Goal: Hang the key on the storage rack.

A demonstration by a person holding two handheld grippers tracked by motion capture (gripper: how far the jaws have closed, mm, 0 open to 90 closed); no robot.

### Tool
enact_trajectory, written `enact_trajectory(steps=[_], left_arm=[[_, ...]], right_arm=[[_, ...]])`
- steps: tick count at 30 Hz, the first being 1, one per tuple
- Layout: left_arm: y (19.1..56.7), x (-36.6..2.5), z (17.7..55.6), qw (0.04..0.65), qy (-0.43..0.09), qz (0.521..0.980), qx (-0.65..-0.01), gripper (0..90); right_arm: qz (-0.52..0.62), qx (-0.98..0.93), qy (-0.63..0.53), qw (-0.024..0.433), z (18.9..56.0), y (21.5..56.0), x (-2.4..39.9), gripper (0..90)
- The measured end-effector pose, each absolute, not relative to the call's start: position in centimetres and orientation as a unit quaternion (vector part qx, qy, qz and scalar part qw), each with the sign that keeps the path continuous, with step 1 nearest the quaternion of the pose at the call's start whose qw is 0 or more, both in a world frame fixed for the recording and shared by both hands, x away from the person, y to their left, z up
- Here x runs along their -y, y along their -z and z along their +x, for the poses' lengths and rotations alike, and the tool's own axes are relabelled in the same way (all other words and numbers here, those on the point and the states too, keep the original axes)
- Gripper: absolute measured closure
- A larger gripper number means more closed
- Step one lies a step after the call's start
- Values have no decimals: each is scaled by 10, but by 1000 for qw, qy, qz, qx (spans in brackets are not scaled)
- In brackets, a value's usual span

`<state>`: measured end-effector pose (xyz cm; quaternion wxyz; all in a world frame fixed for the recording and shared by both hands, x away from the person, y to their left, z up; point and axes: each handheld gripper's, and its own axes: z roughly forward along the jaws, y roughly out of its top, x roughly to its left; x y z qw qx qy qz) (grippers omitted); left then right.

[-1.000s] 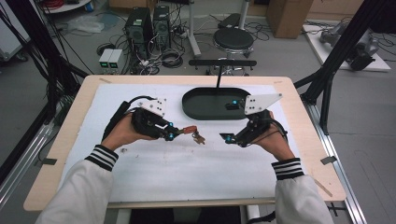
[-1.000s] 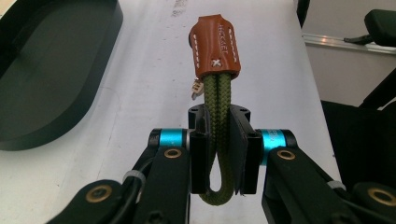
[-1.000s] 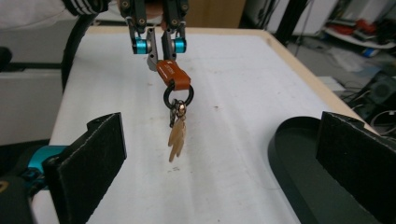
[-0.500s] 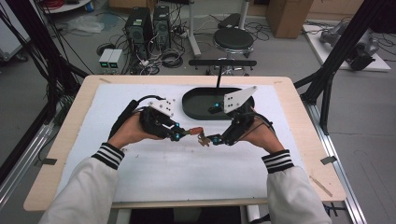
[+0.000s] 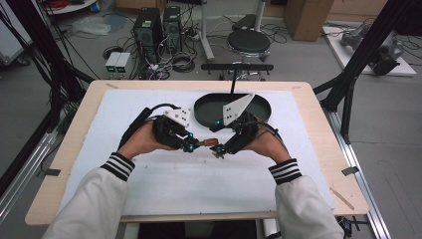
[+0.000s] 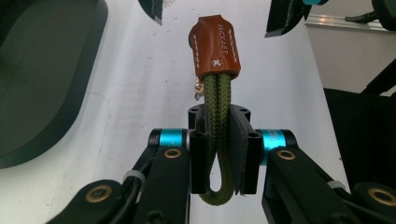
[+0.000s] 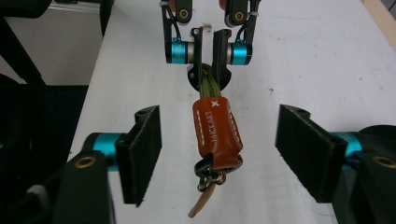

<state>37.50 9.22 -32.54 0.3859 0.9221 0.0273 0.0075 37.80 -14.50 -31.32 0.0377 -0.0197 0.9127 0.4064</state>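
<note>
Right now we have the keychain strap clamped at one end: our left gripper (image 6: 219, 154) is clenched on the green cord loop (image 6: 219, 121), with the brown leather sleeve (image 6: 215, 44) sticking out past the jaws, held just above the white mat (image 5: 164, 189) at the middle of the table, near the black tray (image 5: 204, 107). Our right gripper (image 7: 218, 149) faces it from the other side. Its jaws have just been closing, yet the pads (image 7: 142, 151) stand apart on either side of the leather sleeve and do not press on it, so nothing is gripped there yet. Below the sleeve hang a dark metal ring (image 7: 212, 170) and a small tan tag (image 7: 201, 205).

To do this handover or pull well, we judge the aim matters most: we want the right pads to meet the flat faces of the leather, not its stitched edges and not the loose ring, which would likely slip or twist. We keep the left grip firm and steady so the strap stays straight between the two grippers. We close the right jaws squarely, centred on the sleeve, and only once both pads are pressing do we start any pull or release. In the high view, both hands (image 5: 144, 142) sit close together, so small, slow corrections seem wiser than large ones.
</note>
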Motion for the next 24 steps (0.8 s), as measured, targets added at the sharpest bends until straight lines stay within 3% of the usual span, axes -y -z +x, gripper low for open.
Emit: enact_trajectory(steps=[24], left_arm=[[329, -90, 376, 362, -13, 932, -18, 790]], right_arm=[[-44, -935, -352, 22, 379, 327, 123, 563]])
